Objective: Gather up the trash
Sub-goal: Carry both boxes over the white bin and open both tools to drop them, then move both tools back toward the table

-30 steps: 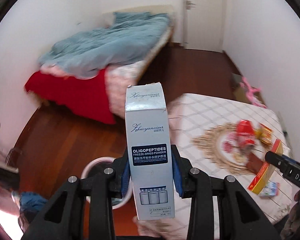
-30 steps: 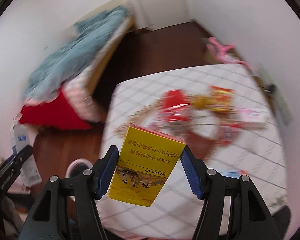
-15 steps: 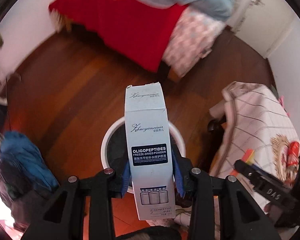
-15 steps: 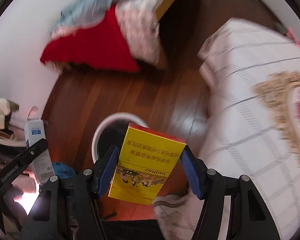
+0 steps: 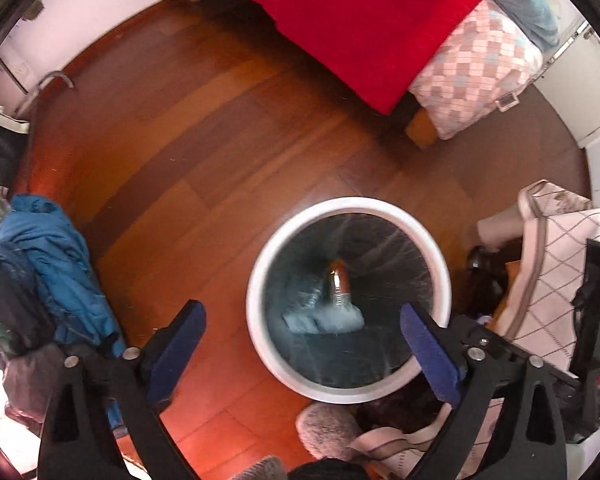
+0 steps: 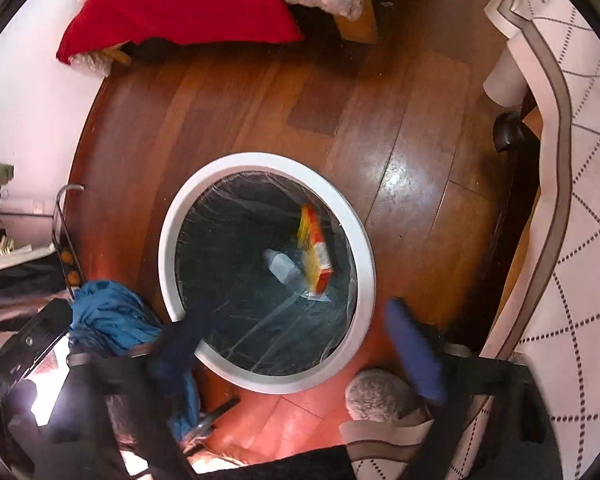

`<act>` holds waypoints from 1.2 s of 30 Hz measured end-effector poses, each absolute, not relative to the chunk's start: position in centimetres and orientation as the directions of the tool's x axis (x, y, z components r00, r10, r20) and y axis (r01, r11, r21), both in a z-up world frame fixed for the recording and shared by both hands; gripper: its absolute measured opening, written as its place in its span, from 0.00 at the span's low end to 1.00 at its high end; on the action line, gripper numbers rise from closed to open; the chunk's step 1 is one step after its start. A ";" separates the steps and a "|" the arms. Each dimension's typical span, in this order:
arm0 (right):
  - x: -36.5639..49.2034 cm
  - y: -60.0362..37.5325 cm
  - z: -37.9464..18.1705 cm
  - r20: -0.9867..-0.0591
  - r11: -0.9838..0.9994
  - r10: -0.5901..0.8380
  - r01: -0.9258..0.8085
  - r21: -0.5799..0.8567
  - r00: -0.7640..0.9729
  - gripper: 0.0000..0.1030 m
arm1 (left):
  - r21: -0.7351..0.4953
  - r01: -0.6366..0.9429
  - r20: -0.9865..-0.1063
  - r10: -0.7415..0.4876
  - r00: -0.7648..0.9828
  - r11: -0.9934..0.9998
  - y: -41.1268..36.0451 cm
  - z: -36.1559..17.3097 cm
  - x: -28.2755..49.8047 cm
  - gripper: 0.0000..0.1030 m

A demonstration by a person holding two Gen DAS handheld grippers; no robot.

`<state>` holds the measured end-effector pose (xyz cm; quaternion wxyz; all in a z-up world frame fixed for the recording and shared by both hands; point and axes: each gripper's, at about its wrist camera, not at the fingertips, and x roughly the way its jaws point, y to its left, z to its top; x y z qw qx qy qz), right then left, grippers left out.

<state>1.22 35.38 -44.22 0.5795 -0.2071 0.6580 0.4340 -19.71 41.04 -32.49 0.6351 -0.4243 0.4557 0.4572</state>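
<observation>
Both boxes have left your tongs since half a second ago: the pale blue carton that your left tongs (image 5: 302, 334) gripped and the yellow box that your right tongs (image 6: 296, 344) gripped are now down in the white-rimmed bin (image 6: 188, 196). Each pair now stands wide apart with nothing between the blue pads, so this pair of drops looks done.

Going left to right in the right wrist view: a heap of blue cloth (image 6: 108, 316) lies on the floor just beside the bin. Inside the dark liner, the pale blue carton (image 6: 281, 266) lies near the middle, blurred, and the yellow box (image 6: 315, 248) is tilted just to its right, touching or nearly so. Whether either has settled you cannot tell from the blur. To the right, the counter (image 6: 580, 200) under its checked cloth stands near the bin; more trash probably waits there, so that is your likely next stop.
</observation>
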 end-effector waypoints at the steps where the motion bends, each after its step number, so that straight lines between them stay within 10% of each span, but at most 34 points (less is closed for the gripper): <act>1: 1.0 35.4 -44.1 -0.949 0.525 0.218 -0.792 0.312 -0.229 0.95 | -0.105 -0.970 -0.968 0.202 0.151 0.218 40.9 -32.6 -19.6 0.97; 13: -1.8 31.7 -38.9 -0.985 0.384 0.174 -0.920 0.086 -0.020 1.00 | -0.032 -0.967 -0.963 0.251 0.098 0.253 36.3 -30.6 -20.3 0.98; 36: -3.2 19.7 -20.6 -0.861 0.346 0.506 -0.901 0.261 -0.055 1.00 | -0.045 -0.935 -0.848 0.482 0.222 0.353 26.0 -14.8 -20.9 0.97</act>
